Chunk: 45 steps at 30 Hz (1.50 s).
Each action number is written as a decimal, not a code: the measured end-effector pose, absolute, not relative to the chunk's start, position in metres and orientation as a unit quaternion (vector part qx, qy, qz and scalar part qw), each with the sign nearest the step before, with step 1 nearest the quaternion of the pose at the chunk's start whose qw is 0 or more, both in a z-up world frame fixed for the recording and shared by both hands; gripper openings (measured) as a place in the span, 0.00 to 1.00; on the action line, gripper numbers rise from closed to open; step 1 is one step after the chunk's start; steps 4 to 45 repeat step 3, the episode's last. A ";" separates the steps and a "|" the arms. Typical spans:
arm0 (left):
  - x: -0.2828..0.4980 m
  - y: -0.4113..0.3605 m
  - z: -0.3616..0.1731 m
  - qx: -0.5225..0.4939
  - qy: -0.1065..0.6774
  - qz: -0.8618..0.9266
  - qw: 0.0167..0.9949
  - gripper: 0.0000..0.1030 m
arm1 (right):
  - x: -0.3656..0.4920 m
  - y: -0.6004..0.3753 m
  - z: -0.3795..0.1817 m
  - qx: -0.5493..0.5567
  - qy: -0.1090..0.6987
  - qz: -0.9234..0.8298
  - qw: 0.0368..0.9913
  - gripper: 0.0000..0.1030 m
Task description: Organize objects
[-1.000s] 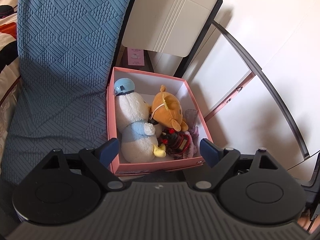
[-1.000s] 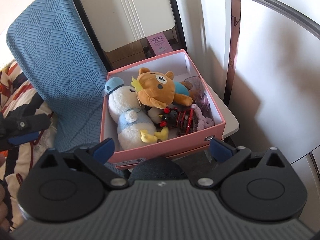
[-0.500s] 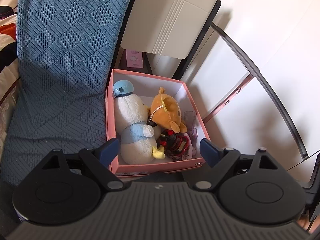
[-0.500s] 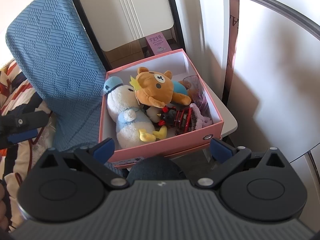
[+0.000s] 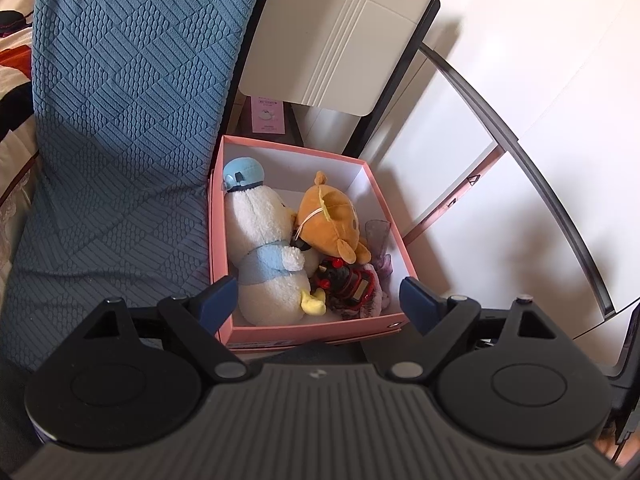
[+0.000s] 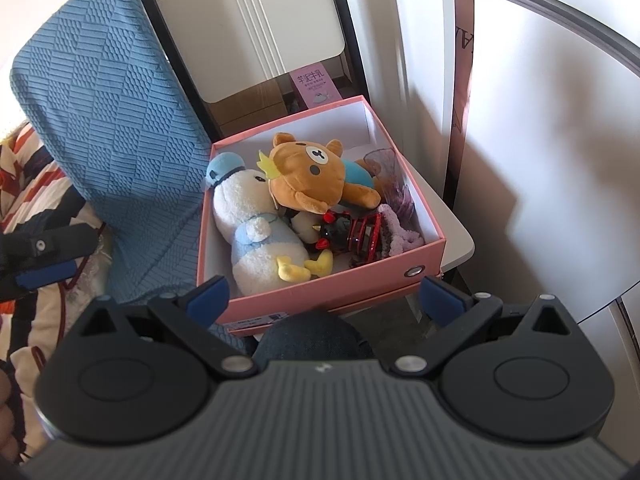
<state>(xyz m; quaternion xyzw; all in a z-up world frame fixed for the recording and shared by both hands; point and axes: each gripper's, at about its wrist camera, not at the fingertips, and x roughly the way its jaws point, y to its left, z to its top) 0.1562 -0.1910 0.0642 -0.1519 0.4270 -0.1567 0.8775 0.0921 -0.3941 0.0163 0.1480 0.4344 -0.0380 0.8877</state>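
White walls and a blue quilted cover (image 5: 120, 120) frame our view. We hold the left tongs (image 5: 316, 300) and the right tongs (image 6: 324, 294) spread wide, both empty, hovering above the near edge of a pink box (image 6: 320, 300). Ahead of the tongs, inside the box, a white duck plush (image 6: 256, 232) lies along the left wall, touching an orange bear plush (image 6: 312, 176) beside it. A red and black toy (image 6: 352, 236) sits nearer us, with a purple glass (image 6: 388, 184) by the right wall. Beyond the box stands a beige chair back (image 5: 336, 40).
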 end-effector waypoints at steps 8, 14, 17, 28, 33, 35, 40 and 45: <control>0.156 -0.192 0.064 -0.152 0.429 -0.156 0.877 0.88 | 0.092 -0.394 0.016 0.148 0.435 -0.039 0.887 1.00; 0.156 -0.192 0.064 -0.152 0.429 -0.156 0.877 0.88 | 0.092 -0.394 0.016 0.148 0.435 -0.039 0.887 1.00; 0.156 -0.192 0.064 -0.152 0.429 -0.156 0.877 0.88 | 0.092 -0.394 0.016 0.148 0.435 -0.039 0.887 1.00; 0.156 -0.192 0.064 -0.152 0.429 -0.156 0.877 0.88 | 0.092 -0.394 0.016 0.148 0.435 -0.039 0.887 1.00; 0.156 -0.192 0.064 -0.152 0.429 -0.156 0.877 0.88 | 0.092 -0.394 0.016 0.148 0.435 -0.039 0.887 1.00; 0.156 -0.192 0.064 -0.152 0.429 -0.156 0.877 0.88 | 0.092 -0.394 0.016 0.148 0.435 -0.039 0.887 1.00; 0.156 -0.192 0.064 -0.152 0.429 -0.156 0.877 0.88 | 0.092 -0.394 0.016 0.148 0.435 -0.039 0.887 1.00; 0.156 -0.192 0.064 -0.152 0.429 -0.156 0.877 0.88 | 0.092 -0.394 0.016 0.148 0.435 -0.039 0.887 1.00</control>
